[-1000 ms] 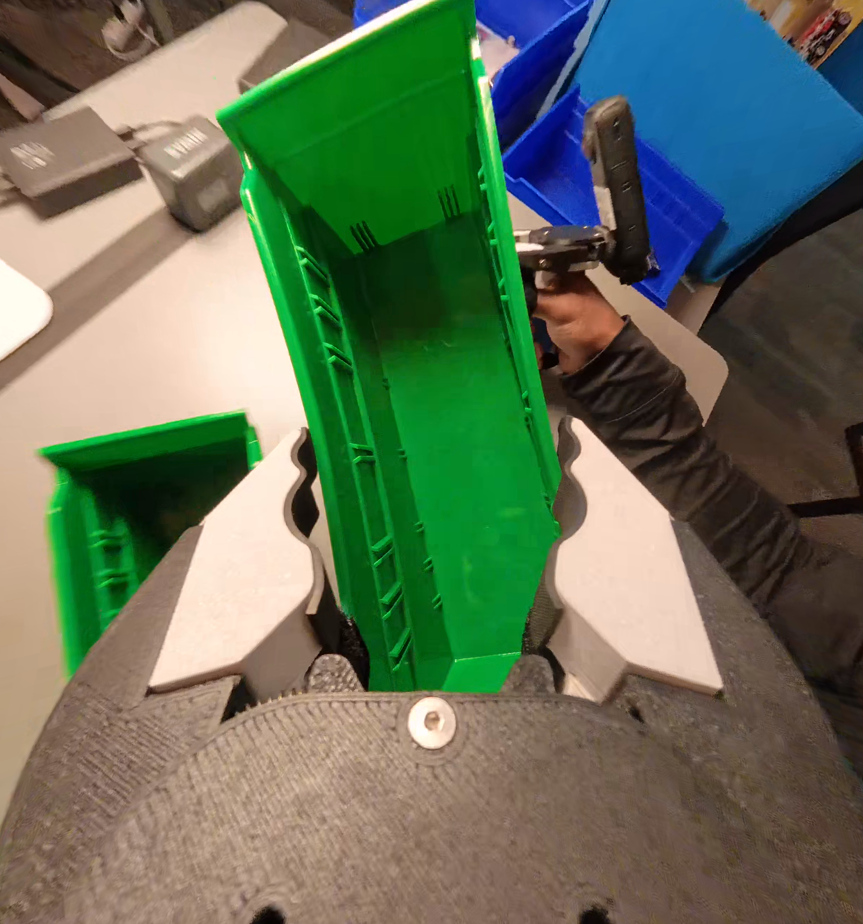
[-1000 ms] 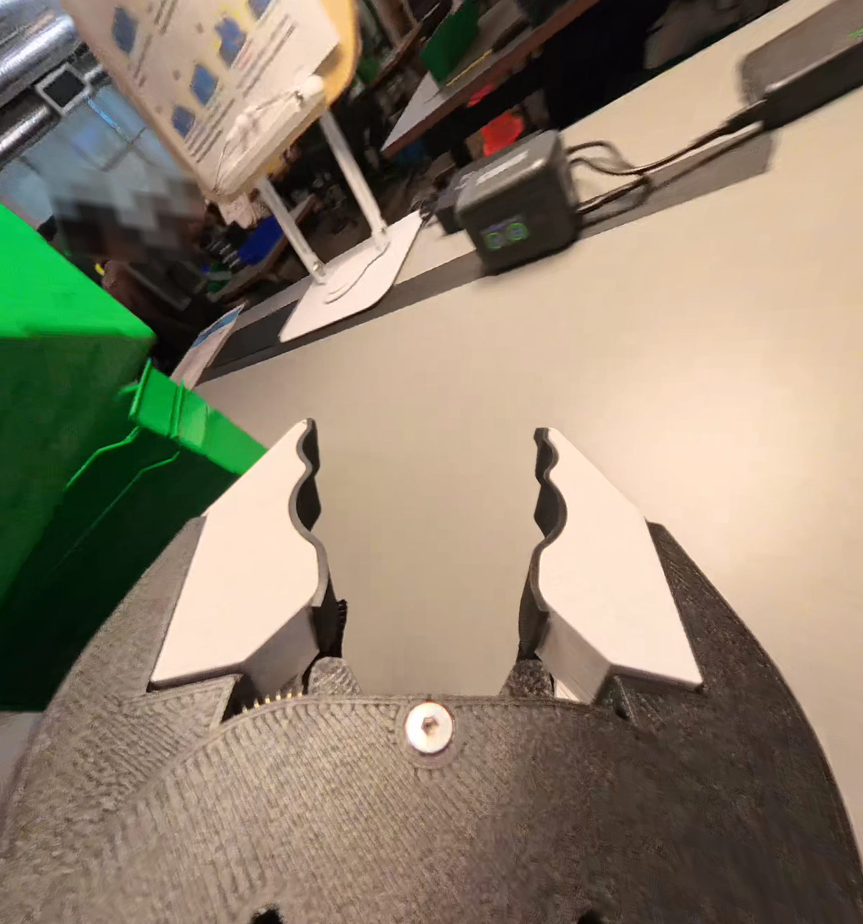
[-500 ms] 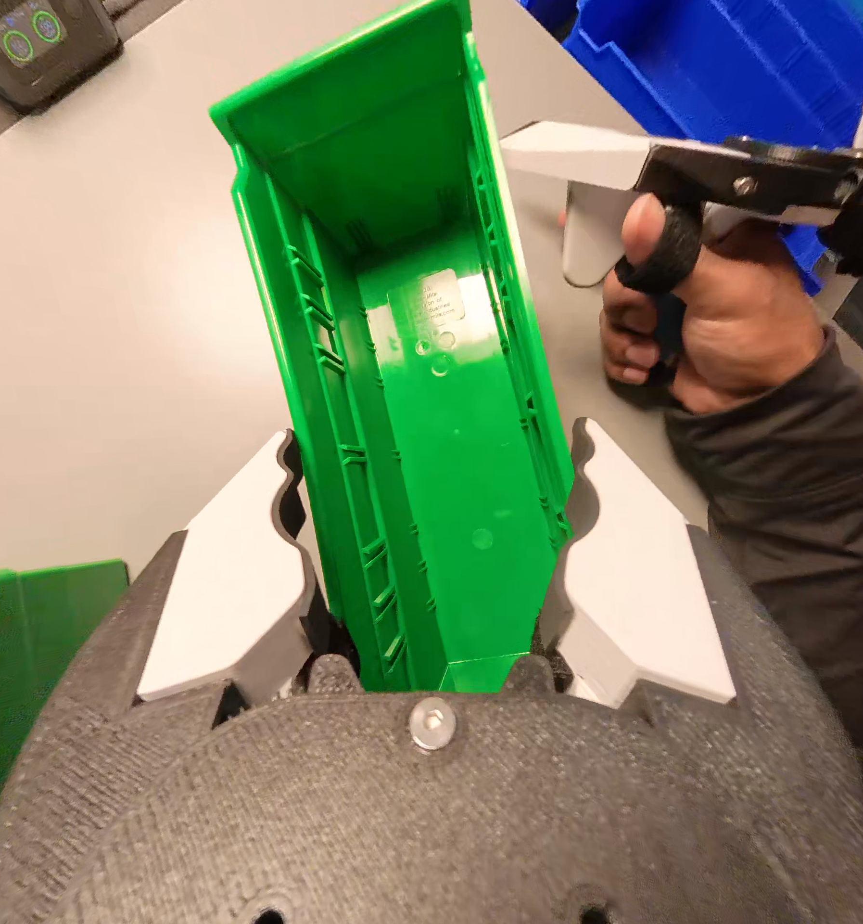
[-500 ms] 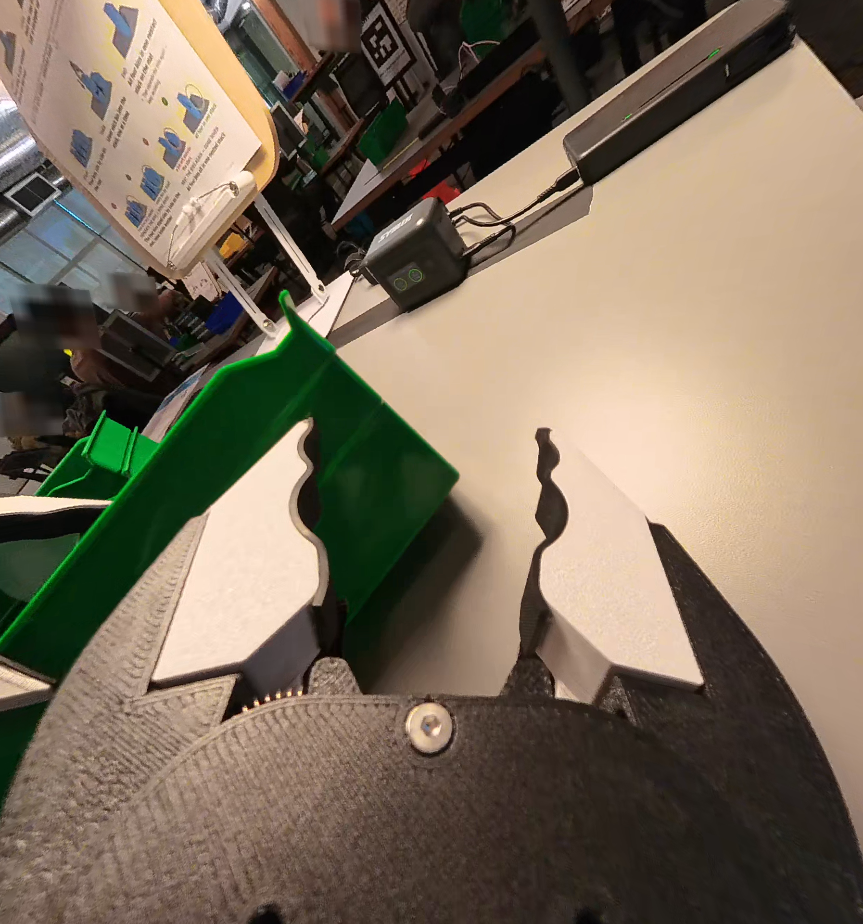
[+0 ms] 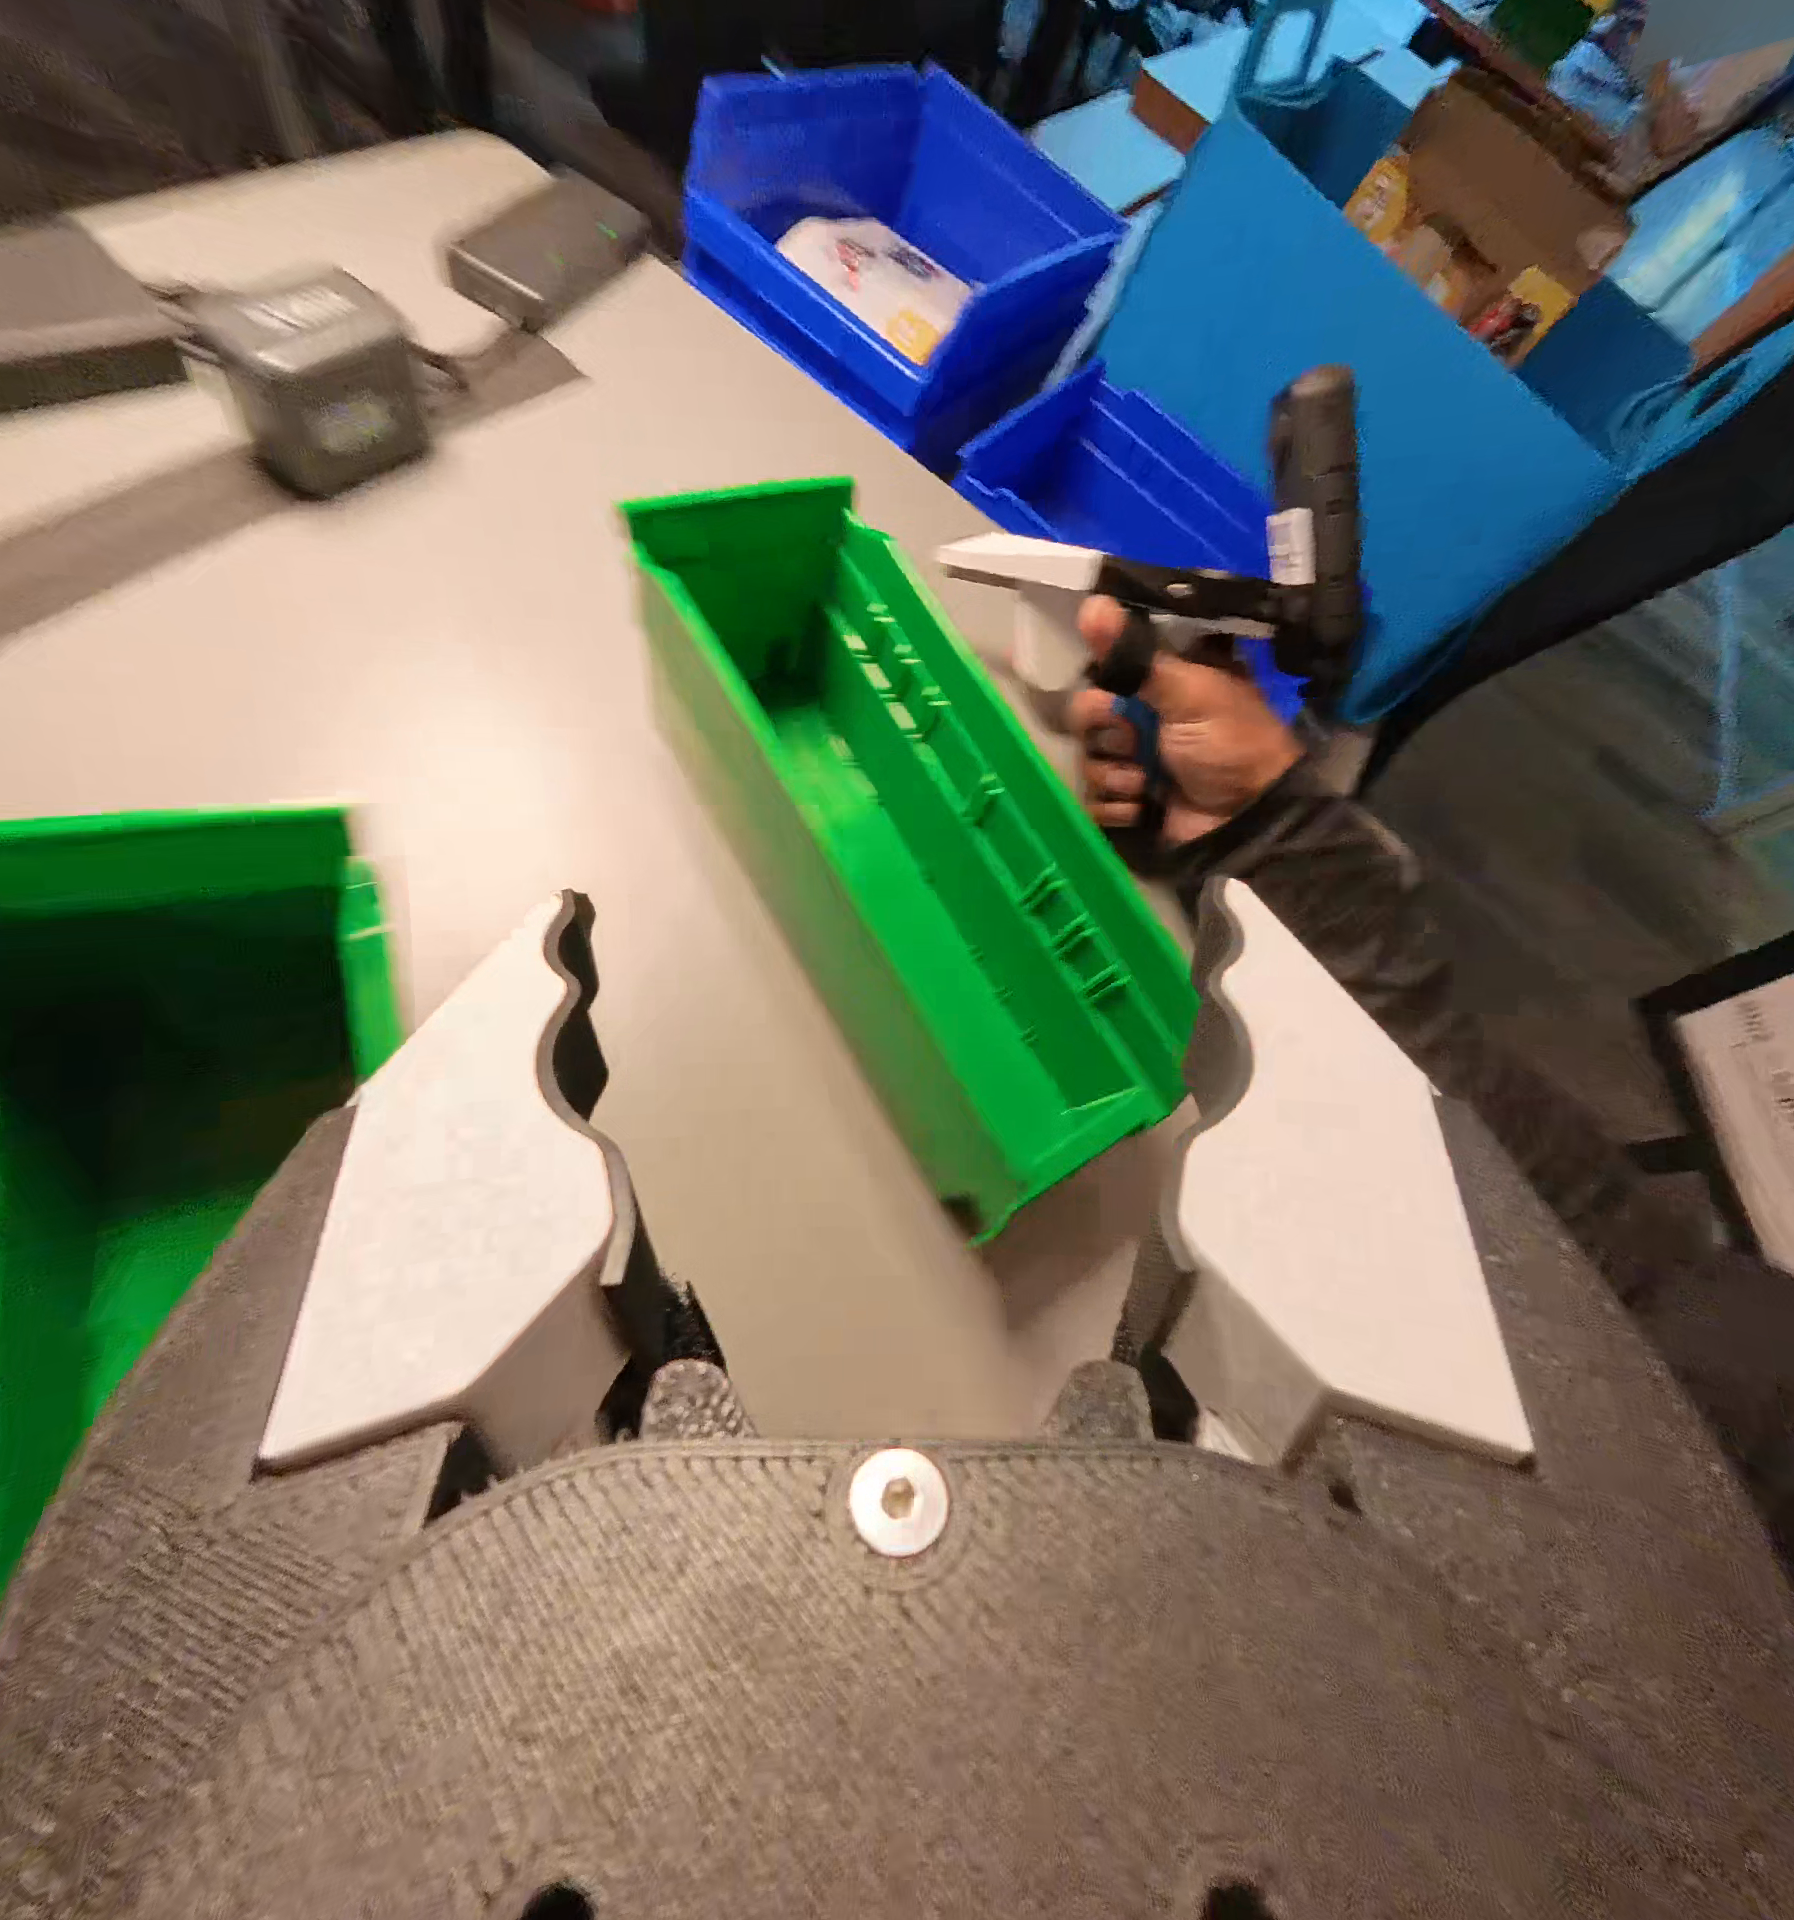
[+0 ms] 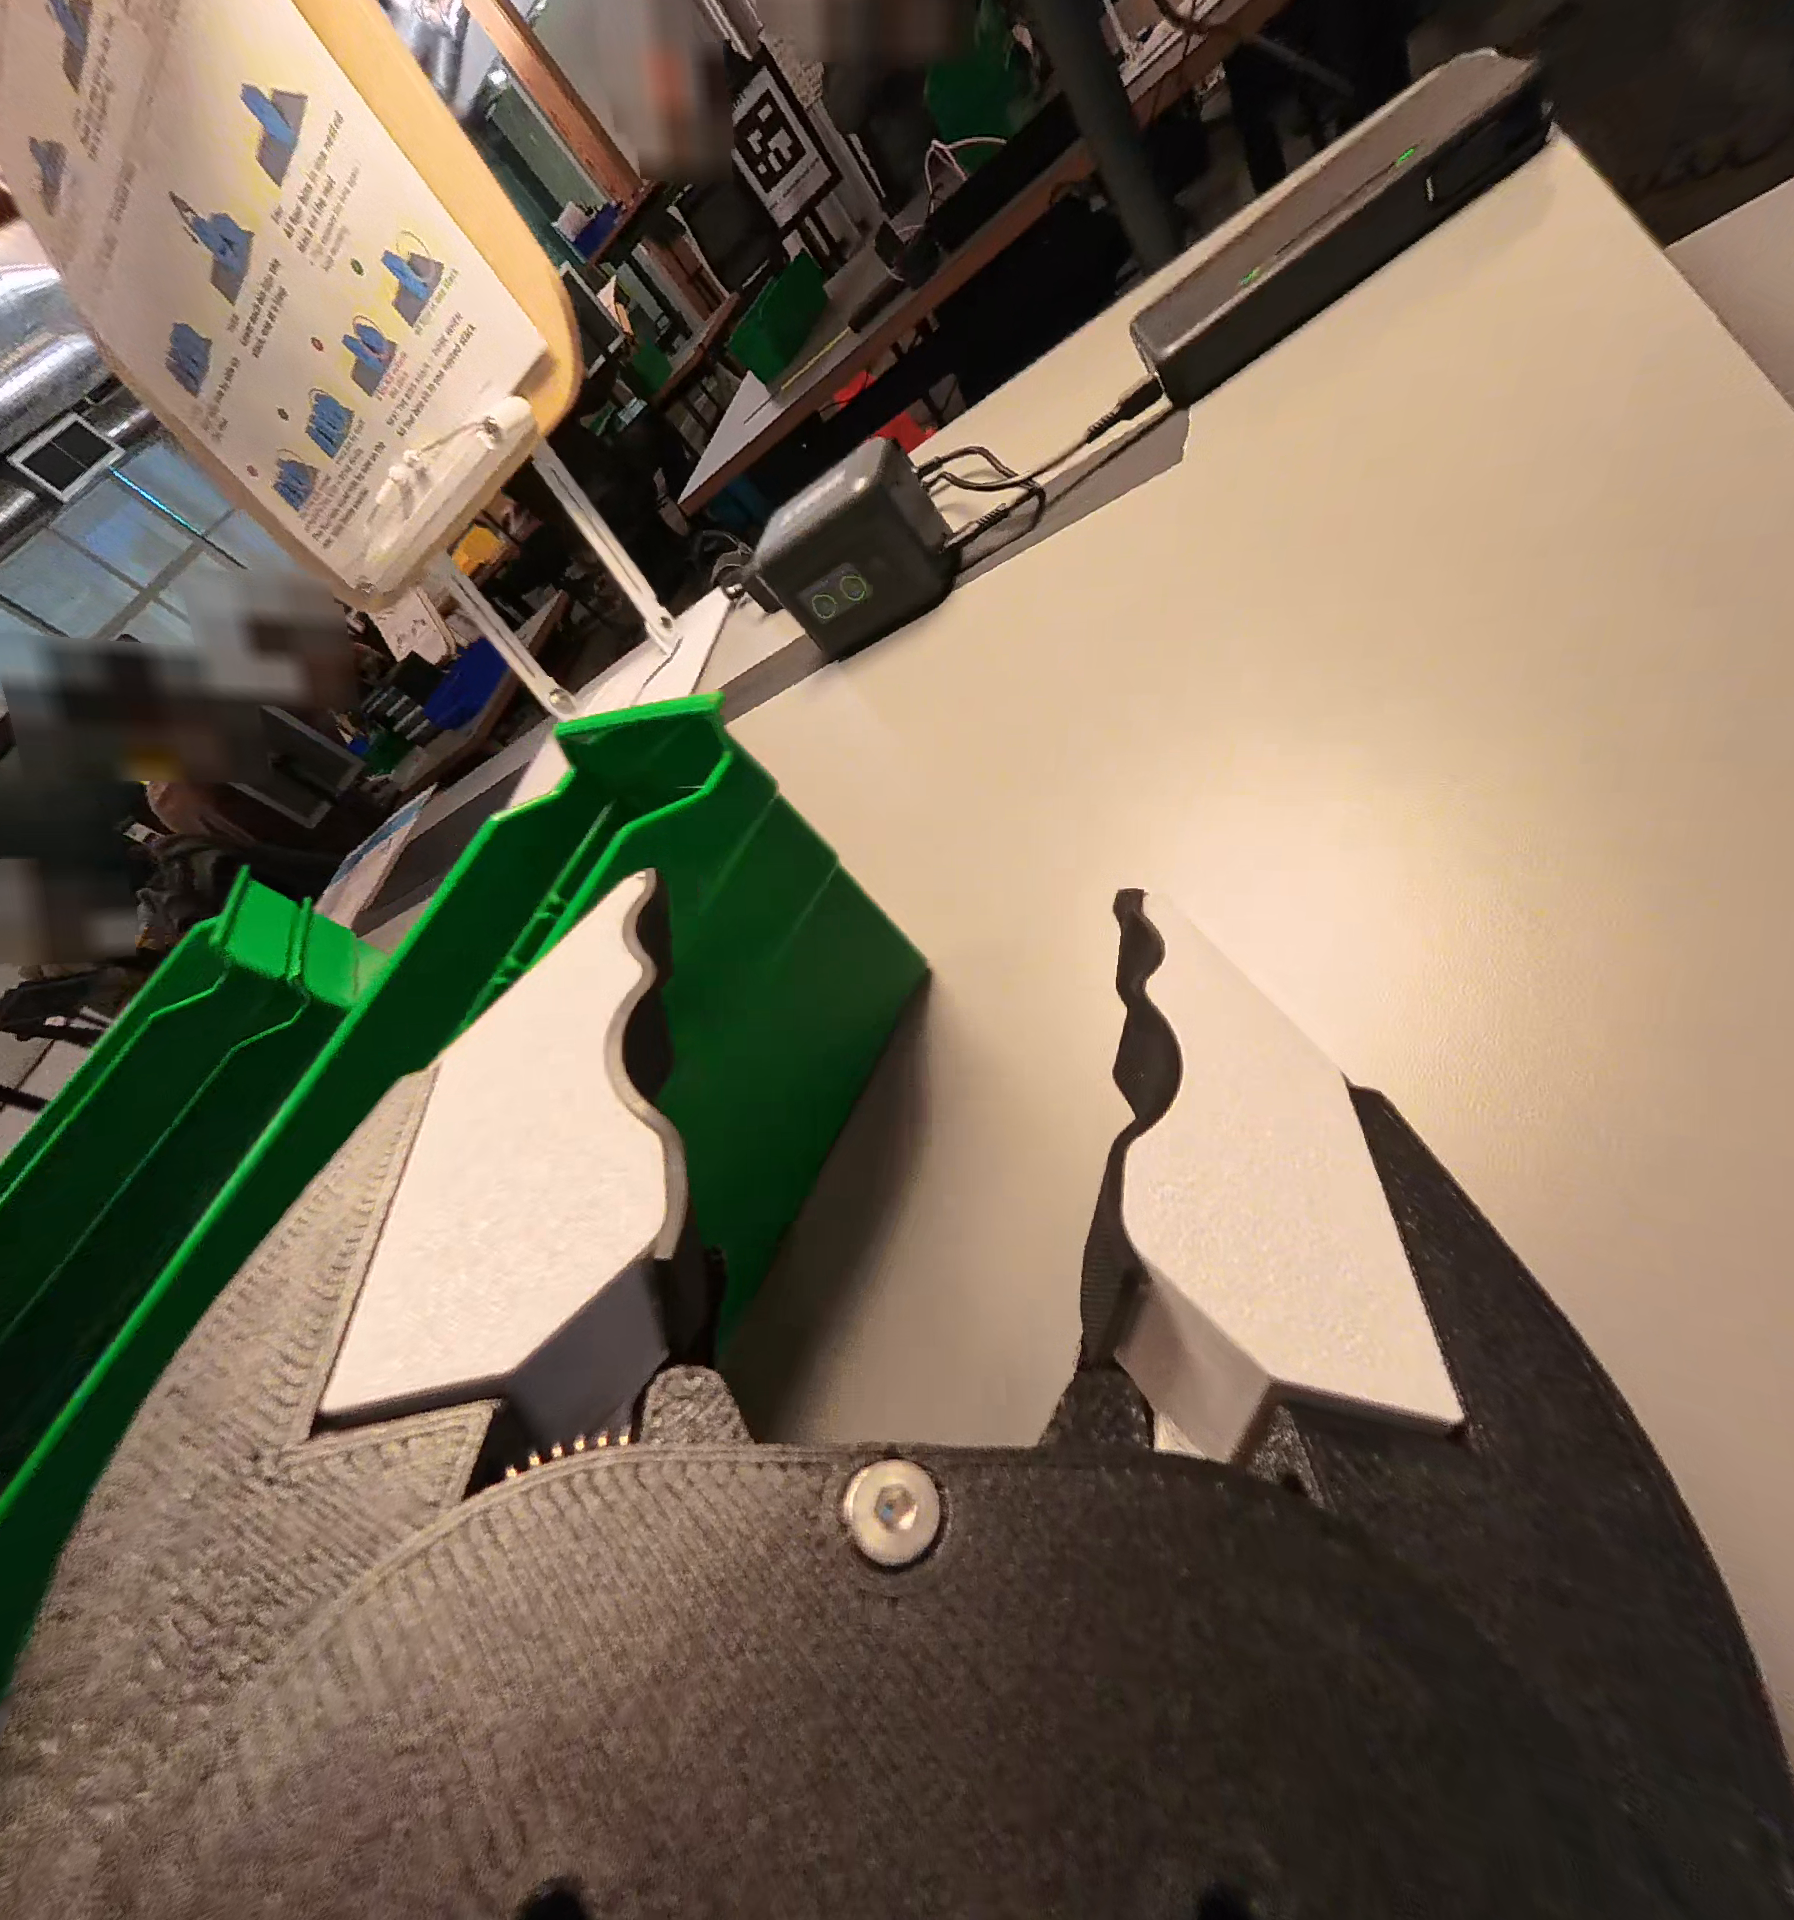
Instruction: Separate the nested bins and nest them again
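Bins apart: separation half looks done, re-nesting left.

Narrow green bin [image 5: 903,831] on bench [image 5: 353,675], upright, lying from 6 toward 12 o'clock ahead of left tool [image 5: 888,997].

Second green bin [image 5: 145,1039] at 9 o'clock, well apart from first.

Left tool spread wide, pinching nothing; bin end near its right finger, contact not clear.

Right tool [image 6: 888,997] spread, nothing between fingers; narrow bin at its 10 o'clock.
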